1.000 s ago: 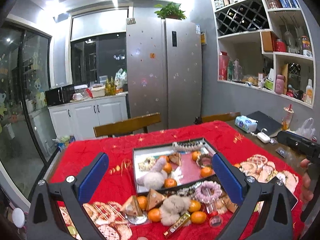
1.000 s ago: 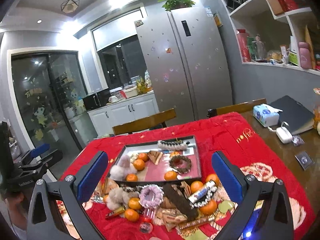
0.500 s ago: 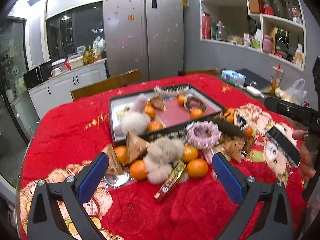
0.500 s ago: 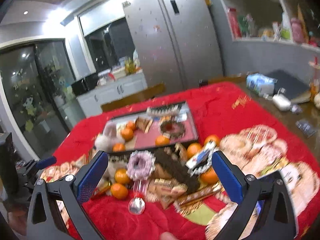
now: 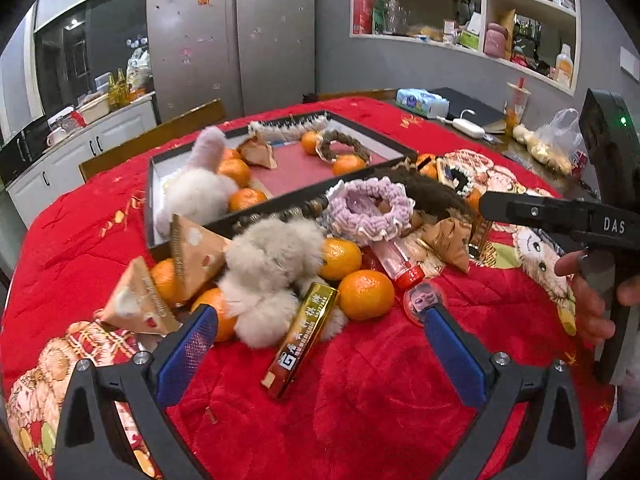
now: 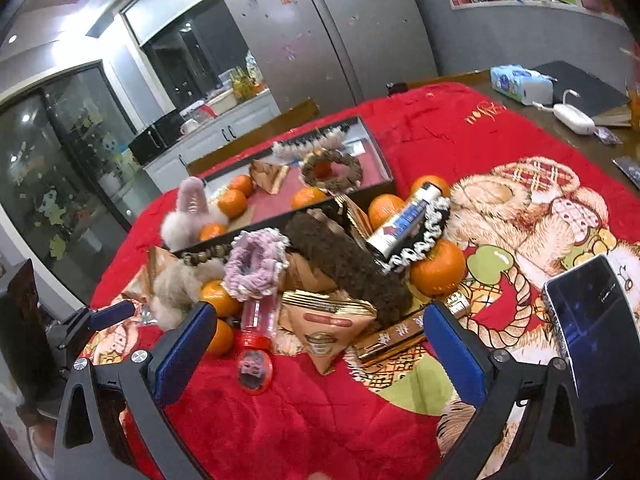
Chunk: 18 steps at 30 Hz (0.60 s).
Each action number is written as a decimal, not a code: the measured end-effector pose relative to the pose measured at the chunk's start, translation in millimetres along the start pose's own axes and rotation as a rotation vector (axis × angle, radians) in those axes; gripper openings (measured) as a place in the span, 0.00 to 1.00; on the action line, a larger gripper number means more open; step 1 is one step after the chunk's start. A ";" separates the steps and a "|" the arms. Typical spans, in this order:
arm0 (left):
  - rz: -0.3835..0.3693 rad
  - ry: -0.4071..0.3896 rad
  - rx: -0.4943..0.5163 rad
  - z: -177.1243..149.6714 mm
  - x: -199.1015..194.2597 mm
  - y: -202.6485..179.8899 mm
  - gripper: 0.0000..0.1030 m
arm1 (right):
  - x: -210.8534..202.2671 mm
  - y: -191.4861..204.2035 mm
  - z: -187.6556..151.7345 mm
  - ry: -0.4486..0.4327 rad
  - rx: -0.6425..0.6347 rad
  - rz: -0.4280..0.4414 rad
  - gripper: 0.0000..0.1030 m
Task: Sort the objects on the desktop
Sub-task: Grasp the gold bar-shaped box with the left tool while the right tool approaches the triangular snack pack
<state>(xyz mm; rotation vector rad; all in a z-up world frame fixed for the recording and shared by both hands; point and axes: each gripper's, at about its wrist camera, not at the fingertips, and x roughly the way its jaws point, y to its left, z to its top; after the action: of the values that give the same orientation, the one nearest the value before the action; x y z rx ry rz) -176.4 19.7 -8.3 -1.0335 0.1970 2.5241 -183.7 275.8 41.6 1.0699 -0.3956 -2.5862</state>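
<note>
A black tray (image 5: 188,236) on the red cloth holds tangerines, a fluffy pink clip (image 5: 196,188), a brown scrunchie (image 5: 340,146) and a paper packet. In front of it is a pile: a beige fluffy clip (image 5: 272,264), a gold bar (image 5: 308,332), tangerines (image 5: 366,294), a purple scrunchie (image 5: 368,210), triangular packets (image 5: 138,300) and a pink tube (image 6: 260,318). My left gripper (image 5: 318,332) is open, low over the gold bar and fluffy clip. My right gripper (image 6: 318,320) is open around a triangular packet (image 6: 324,332), beside the tube.
A phone (image 6: 592,320) lies on the cloth at the right. A tissue pack (image 5: 420,100), white charger (image 5: 468,128), drink cup and plastic bag (image 5: 556,140) sit on the bare table behind. A wooden chair (image 5: 160,136) stands beyond the tray. A hand (image 5: 588,304) holds the right gripper.
Both grippers have tilted down and come much closer to the pile in front of the tray. Both stay open with nothing held.
</note>
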 end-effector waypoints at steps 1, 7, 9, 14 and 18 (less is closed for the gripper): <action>-0.008 0.007 -0.004 -0.2 3.1 0.0 1.00 | 2.1 -1.2 0.2 0.007 0.001 0.001 1.00; -0.042 0.030 -0.011 -3.5 15.0 -0.4 1.00 | 11.8 1.4 -1.6 0.033 -0.017 0.005 0.98; -0.051 0.033 -0.015 -3.8 17.1 -0.1 1.00 | 13.7 3.9 -3.0 0.038 -0.030 0.004 0.96; -0.067 0.042 -0.047 -5.6 23.3 4.0 1.00 | 19.6 5.9 -5.7 0.056 -0.051 -0.001 0.86; -0.091 0.064 -0.080 -8.3 28.5 6.6 1.00 | 23.6 6.7 -7.6 0.066 -0.059 -0.008 0.74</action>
<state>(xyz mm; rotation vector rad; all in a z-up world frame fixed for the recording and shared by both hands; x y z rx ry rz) -192.2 20.4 -34.2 -1.1295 0.0663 2.4369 -192.8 259.5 23.9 1.1355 -0.2978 -2.5452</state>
